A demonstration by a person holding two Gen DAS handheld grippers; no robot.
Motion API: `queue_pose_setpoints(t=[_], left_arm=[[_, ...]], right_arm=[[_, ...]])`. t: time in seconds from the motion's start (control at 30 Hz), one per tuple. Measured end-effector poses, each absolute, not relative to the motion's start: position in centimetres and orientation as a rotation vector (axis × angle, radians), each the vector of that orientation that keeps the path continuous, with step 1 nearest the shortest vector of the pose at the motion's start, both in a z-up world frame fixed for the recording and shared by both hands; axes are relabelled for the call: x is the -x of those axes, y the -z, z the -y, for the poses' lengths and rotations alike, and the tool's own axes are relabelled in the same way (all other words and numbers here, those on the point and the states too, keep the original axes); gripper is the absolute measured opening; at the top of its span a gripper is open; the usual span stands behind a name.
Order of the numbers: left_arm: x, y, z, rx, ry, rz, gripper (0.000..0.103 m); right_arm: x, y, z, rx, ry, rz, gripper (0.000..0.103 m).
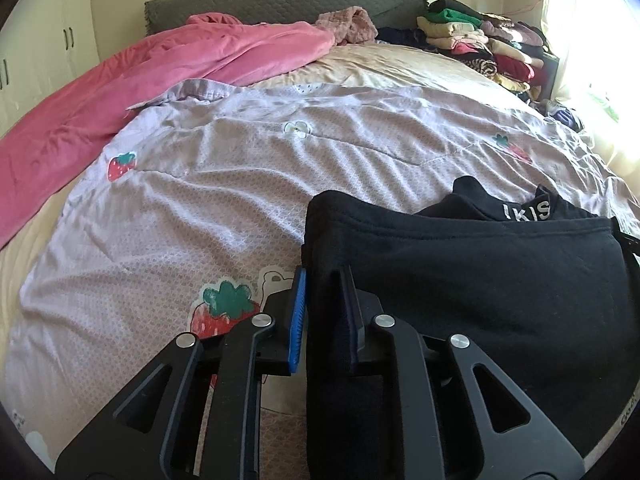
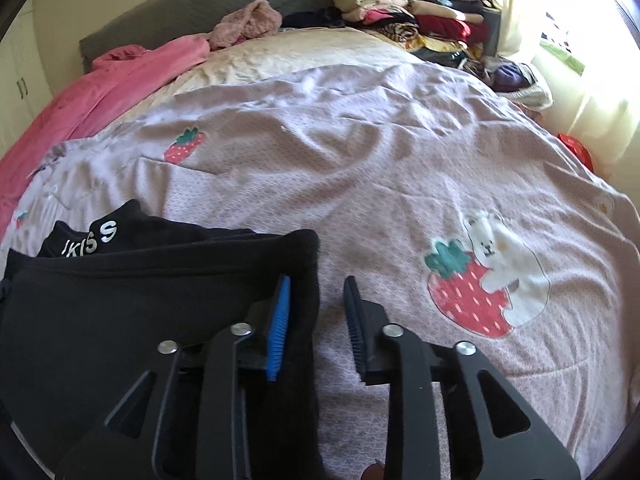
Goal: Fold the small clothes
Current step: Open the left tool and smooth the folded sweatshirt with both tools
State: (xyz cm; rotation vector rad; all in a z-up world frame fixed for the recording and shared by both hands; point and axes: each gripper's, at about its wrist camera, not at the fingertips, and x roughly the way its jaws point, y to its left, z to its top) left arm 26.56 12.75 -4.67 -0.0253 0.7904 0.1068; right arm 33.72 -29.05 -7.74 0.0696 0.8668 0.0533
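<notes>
A pink blanket [image 1: 132, 80] lies bunched at the bed's left side, beside a lilac strawberry-print quilt [image 1: 224, 184]. On the quilt's near part rests a black garment with white lettering [image 1: 480, 264]. The left gripper [image 1: 325, 320] pinches the garment's left edge, its pads narrowly apart around the cloth. The right gripper [image 2: 316, 320] stands spread, the garment's right edge loose between its jaws. Folded clothes [image 2: 420, 12] are stacked far right.
</notes>
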Motion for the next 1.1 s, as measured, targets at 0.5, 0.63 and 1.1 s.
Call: queue_pose_setpoints(t=[0.5, 0.63, 1.1], left_arm=[[-22.9, -1.1, -13.1, 0.066, -0.135, -0.673, 0.044], [-21.4, -2.1, -10.3, 0.059, -0.052, -0.664, 0.060], [-20.0, 4.8, -6.3, 0.004, -0.018, -0.889, 0.078]], right_arm=[[-29.7, 2.9, 30.3, -0.090, -0.055, -0.721, 0.066], [-27.6, 1.3, 27.6, -0.058, -0.179, -0.693, 0.069], [-22.8, 4.9, 21.4, 0.075, -0.334, -0.838, 0.070]])
